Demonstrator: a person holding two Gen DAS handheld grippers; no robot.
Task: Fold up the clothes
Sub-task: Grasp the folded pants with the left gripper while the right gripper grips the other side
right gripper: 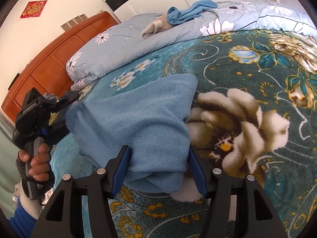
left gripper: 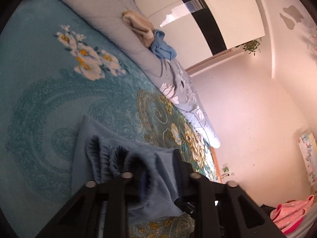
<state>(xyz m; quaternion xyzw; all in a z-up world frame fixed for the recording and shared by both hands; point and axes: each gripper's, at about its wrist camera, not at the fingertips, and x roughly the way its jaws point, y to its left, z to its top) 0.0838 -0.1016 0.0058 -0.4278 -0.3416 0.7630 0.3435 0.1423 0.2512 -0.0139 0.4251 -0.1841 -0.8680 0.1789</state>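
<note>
On the bed, spread over a teal floral blanket (right gripper: pixel 247 63):

Item 1. Light blue garment (right gripper: pixel 138 123), soft fleecy cloth, lying bunched across the middle of the blanket. One end shows a gathered, elastic-looking edge (left gripper: pixel 107 156), seen close in the left wrist view; the other end is a thick fold nearest the right wrist camera.

Item 2. Left tool (left gripper: pixel 156 170), black. Jaws nearly closed, pinching the gathered edge of the garment; cloth drapes over and between the fingers. In the right wrist view the same tool (right gripper: pixel 68 101) appears at the garment's far left corner, carried by a person's hand (right gripper: pixel 37 162) around its grip, with a white cuff and blue sleeve (right gripper: pixel 21 218) below.

Item 3. Right tool (right gripper: pixel 158 170), black with blue pads (right gripper: pixel 121 170). Jaws stand fairly wide, one on each side of the garment's thick fold, the pads against the cloth and gripping it.

Item 4. Pale blue flowered quilt (right gripper: pixel 122 45), rolled along the far side of the bed, touching the blanket's edge.

Item 5. On the quilt: a beige garment (right gripper: pixel 156 26) and, just beside it, touching, a crumpled blue garment (right gripper: pixel 188 10).

Item 6. Orange-brown wooden headboard (right gripper: pixel 51 59), behind the quilt's end.

Item 7. Pink cloth (left gripper: pixel 291 214), lower right of the left wrist view, off the bed.

Item 8. Red paper decoration (right gripper: pixel 33 9) on the white wall.
</note>
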